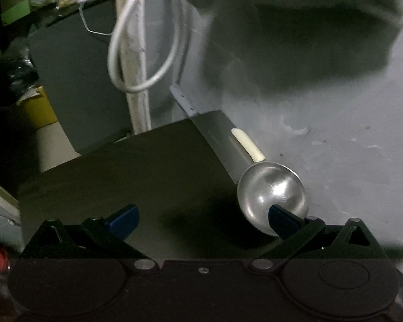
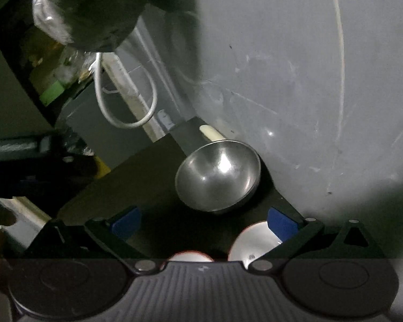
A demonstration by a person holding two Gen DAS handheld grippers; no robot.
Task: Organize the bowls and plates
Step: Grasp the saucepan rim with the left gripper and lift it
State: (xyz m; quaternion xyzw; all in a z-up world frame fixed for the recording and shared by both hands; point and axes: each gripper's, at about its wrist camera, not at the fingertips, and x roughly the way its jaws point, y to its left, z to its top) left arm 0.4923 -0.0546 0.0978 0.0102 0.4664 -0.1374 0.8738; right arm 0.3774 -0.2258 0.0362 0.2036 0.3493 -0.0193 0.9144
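A steel bowl (image 1: 272, 191) sits at the far right corner of a dark table (image 1: 147, 174), against a grey wall. In the left wrist view my left gripper (image 1: 202, 221) is open and empty, and its right blue fingertip (image 1: 280, 218) overlaps the bowl's near rim. In the right wrist view the same bowl (image 2: 217, 174) lies just ahead of my right gripper (image 2: 204, 224), which is open and empty. Two white dishes with red rims (image 2: 255, 244) (image 2: 189, 257) lie under the right gripper, partly hidden by it.
A cream handle (image 1: 248, 143) lies behind the bowl by the wall (image 1: 322, 134). A white cable loop (image 1: 137, 53) hangs on a pale pipe (image 1: 138, 107) past the table's far edge. A yellow bin (image 1: 39, 107) stands on the floor at left.
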